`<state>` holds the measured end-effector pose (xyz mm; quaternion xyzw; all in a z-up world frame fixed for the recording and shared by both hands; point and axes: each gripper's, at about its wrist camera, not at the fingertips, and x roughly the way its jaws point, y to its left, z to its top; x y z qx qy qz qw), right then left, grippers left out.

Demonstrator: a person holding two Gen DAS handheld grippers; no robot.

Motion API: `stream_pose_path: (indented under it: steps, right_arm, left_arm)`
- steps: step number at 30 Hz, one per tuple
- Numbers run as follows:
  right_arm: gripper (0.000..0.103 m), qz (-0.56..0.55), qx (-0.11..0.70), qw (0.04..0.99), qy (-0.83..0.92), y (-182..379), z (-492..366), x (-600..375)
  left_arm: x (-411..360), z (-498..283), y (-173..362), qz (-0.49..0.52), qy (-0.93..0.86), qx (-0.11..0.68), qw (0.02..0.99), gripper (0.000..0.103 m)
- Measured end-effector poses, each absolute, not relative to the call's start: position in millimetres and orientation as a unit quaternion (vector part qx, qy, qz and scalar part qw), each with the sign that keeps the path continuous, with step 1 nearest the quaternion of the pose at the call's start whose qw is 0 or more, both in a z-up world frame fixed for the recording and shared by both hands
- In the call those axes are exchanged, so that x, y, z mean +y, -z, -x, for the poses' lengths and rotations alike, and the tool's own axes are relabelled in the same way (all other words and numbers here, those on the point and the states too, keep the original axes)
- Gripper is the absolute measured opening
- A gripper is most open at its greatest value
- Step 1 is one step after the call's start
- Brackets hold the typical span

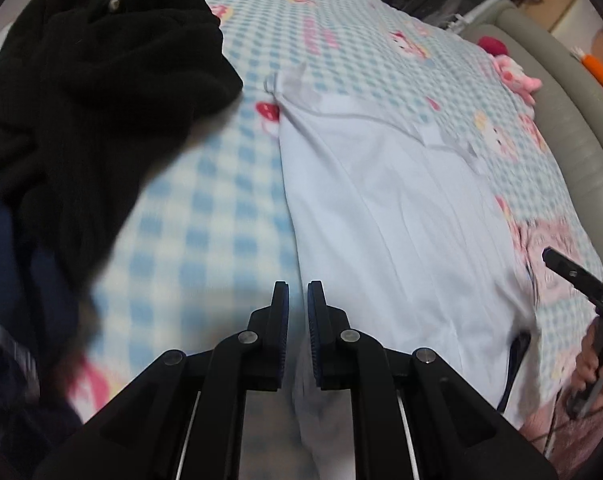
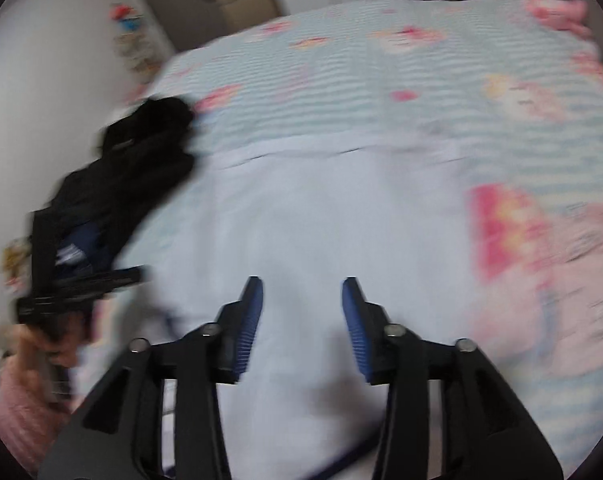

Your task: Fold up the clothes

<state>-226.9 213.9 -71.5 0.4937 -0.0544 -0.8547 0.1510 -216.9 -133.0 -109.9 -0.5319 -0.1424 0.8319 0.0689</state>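
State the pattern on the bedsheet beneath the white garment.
Light blue and white checks with pink cartoon figures on the bedsheet; clearest in the left wrist view.

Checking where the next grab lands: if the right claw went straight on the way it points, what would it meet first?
Most likely the white garment spread on the checked bedspread. The right claw stands open and empty, with white cloth filling the view ahead. The picture is blurred, so depth is uncertain.

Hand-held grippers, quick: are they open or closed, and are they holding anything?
Left hand-held gripper: nearly closed, nothing between its pads.
Right hand-held gripper: open, empty, over the white garment.
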Motion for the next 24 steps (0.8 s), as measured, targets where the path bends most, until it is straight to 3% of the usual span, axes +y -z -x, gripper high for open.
stream_pose_path:
  steps: [4,9,14,18,19,20,21,24]
  right_arm:
    - [0.043,-0.525,-0.032,0.084,0.847,95.0,278.8,265.6]
    - [0.044,-0.529,-0.045,0.083,0.843,115.3,326.1,292.0]
    - [0.062,-0.527,-0.062,0.078,0.844,135.8,378.7,296.5]
    - [0.063,-0.526,-0.097,0.099,0.839,153.6,408.9,296.1]
    - [0.053,-0.523,-0.105,0.109,0.839,157.3,415.2,295.0]
    - [0.024,-0.527,-0.099,0.114,0.836,161.0,420.6,291.6]
    - [0.013,-0.530,-0.087,0.113,0.836,162.4,423.9,288.5]
    - [0.009,-0.513,-0.075,0.117,0.847,154.3,423.5,290.9]
  left_arm:
    - [-141.5,262.4,119.8,0.533,-0.830,-0.152,0.061,0.011]
    - [-156.0,314.3,128.4,0.522,-0.833,-0.176,0.043,0.011]
    - [-162.2,354.9,134.3,0.510,-0.840,-0.178,0.053,0.012]
    - [-164.4,370.9,138.5,0.505,-0.845,-0.168,0.055,0.016]
    - [-164.0,371.8,138.7,0.503,-0.848,-0.160,0.059,0.016]
    - [-164.1,372.0,138.9,0.500,-0.849,-0.157,0.064,0.016]
    - [-164.3,372.1,139.0,0.498,-0.850,-0.155,0.069,0.016]
    - [-167.9,373.2,138.6,0.490,-0.853,-0.160,0.083,0.016]
